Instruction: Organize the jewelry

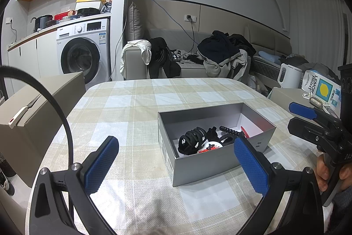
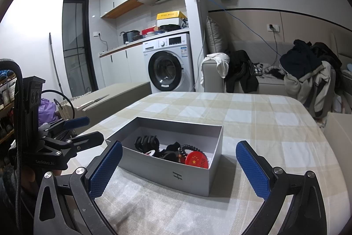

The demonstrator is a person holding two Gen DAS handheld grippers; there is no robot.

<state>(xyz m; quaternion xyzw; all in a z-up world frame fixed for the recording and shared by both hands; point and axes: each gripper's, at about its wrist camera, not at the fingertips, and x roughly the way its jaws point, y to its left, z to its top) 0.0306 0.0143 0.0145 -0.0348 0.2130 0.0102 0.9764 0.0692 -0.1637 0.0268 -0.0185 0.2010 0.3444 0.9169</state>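
Left gripper [image 1: 176, 165], own wrist view: two black angular arms end in flat rectangular pads faced with blue knurled rubber; the pads stand wide apart with nothing between them, held low over the table [image 1: 132, 107] just short of the near wall of the grey box [image 1: 198, 166]. Right gripper [image 2: 179, 169], own wrist view: same build, pads likewise spread wide and holding nothing, aimed at the box's long side. In the left wrist view the right unit enters from the right edge, gripped from below by a hand [image 1: 324, 171]. In the right wrist view the left unit's black body carries the white lettering "GenRobot.AI".

The box is an open, lidless rectangular carton with matte silver-grey outer walls and a pale floor; a small "H"-like mark is printed on one side. Inside lie a black ribbed claw clip [image 2: 147, 142], a black beaded coil band [image 2: 187, 150], further dark hair pieces bunched together, and a glossy red round disc [image 2: 197, 160] bearing yellow stars and the letters "ina".

The table wears a woven cloth in beige-and-white checks. Beyond it stand a white front-loading washing machine [image 2: 168, 63], a sofa heaped with clothes [image 1: 222, 54], and a carton [image 1: 322, 89] printed "LEMON RIGHT".
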